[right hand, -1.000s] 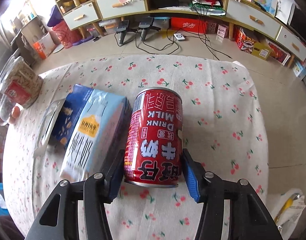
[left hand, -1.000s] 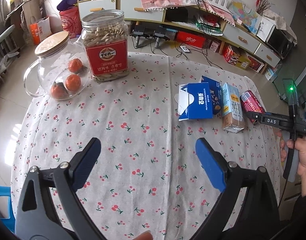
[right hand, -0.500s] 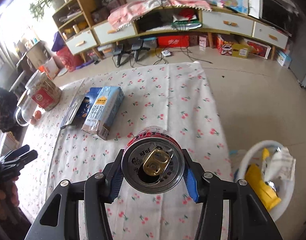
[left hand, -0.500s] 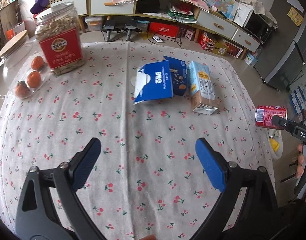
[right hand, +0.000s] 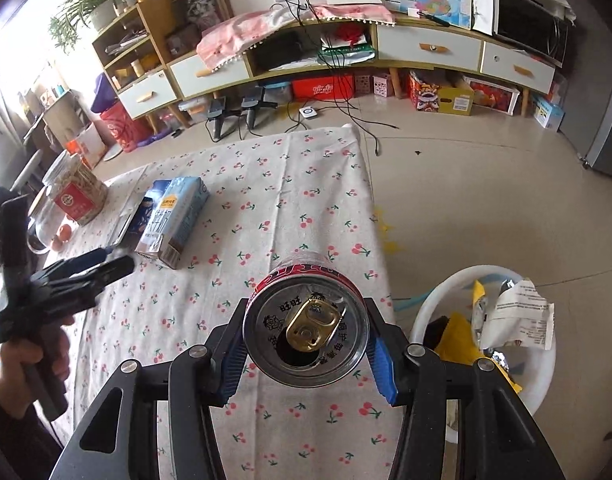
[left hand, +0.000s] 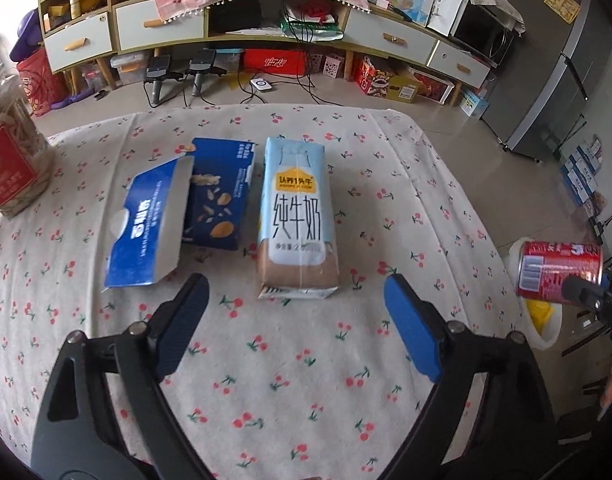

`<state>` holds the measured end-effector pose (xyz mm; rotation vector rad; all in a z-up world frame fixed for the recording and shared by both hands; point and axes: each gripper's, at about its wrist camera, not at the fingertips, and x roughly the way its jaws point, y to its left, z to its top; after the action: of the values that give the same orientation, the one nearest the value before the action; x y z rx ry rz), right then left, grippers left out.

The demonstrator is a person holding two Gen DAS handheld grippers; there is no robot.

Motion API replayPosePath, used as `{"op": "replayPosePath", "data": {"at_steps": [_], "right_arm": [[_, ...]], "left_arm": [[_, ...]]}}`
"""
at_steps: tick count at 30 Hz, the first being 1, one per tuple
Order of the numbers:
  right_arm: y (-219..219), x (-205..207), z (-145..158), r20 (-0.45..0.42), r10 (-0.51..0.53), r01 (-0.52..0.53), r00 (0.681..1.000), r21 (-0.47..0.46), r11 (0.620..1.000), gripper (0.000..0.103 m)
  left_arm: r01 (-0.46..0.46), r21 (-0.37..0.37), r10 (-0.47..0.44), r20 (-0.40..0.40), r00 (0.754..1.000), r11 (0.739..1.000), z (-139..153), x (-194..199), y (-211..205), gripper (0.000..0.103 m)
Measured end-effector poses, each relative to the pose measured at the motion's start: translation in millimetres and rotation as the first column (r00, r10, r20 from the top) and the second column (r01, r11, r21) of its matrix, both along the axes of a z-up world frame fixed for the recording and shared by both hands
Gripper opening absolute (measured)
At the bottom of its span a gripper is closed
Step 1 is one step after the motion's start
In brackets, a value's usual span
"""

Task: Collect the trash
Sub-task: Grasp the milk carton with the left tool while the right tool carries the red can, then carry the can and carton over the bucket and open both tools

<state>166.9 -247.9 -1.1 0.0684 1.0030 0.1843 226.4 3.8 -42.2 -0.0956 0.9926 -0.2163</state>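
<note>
red can [right hand: 305, 322]: clamped between the right gripper [right hand: 305, 360] pads, held in the air at the table [left hand: 405, 184] edge, beside the white bin [right hand: 433, 308].
left gripper [left hand: 296, 322]: jaws wide, just been narrowing, nothing between them; above the cloth.
milk carton [left hand: 298, 216]: lying flat on the table, just ahead of the left gripper.
blue box [left hand: 178, 212]: opened, beside the carton.

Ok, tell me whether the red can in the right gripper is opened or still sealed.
Opened. The red milk-drink can faces the right wrist camera top-first: its gold pull tab is lifted and a dark drinking hole shows beneath it. Whether any liquid remains, cannot tell.
</note>
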Motion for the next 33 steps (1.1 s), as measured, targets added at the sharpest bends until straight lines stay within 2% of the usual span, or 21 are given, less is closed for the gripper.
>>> {"op": "replayPosePath", "data": {"at_steps": [4,7,8,15,22,33], "right_arm": [[-6,-3,-2,-0.008,-0.004,0.004,1.0,0.012,1.0,0.054],[-9,-7,-2,-0.013,-0.01,0.01,1.0,0.019,1.0,0.054],[-9,-7,-2,-0.013,-0.012,0.013,1.0,0.015,1.0,0.054],[-19,-18,-5,-0.023,-0.037,0.037,0.999,0.0,0.999,0.054],[-24,-24,-6,-0.023,-0.051,0.051,0.998,-0.014,0.999,0.054],[-31,-42,-3,0.002,-0.078,0.078,0.997,0.005,0.997,0.054]], "left_arm": [[-0.034,0.027,0.035,-0.023,0.999,0.999,-14,11,-10,0.079],[-0.071,0.042,0.073,-0.04,0.997,0.997,-24,18,-11,0.064],[-0.079,0.037,0.081,-0.05,0.995,0.996,-27,19,-9,0.056],[-0.078,0.063,0.078,0.0,0.997,0.995,-17,1,-5,0.054],[-0.051,0.04,0.049,0.044,0.998,0.998,2,-25,6,0.052],[-0.026,-0.011,0.026,0.045,0.999,1.0,17,-64,11,0.052]]}}
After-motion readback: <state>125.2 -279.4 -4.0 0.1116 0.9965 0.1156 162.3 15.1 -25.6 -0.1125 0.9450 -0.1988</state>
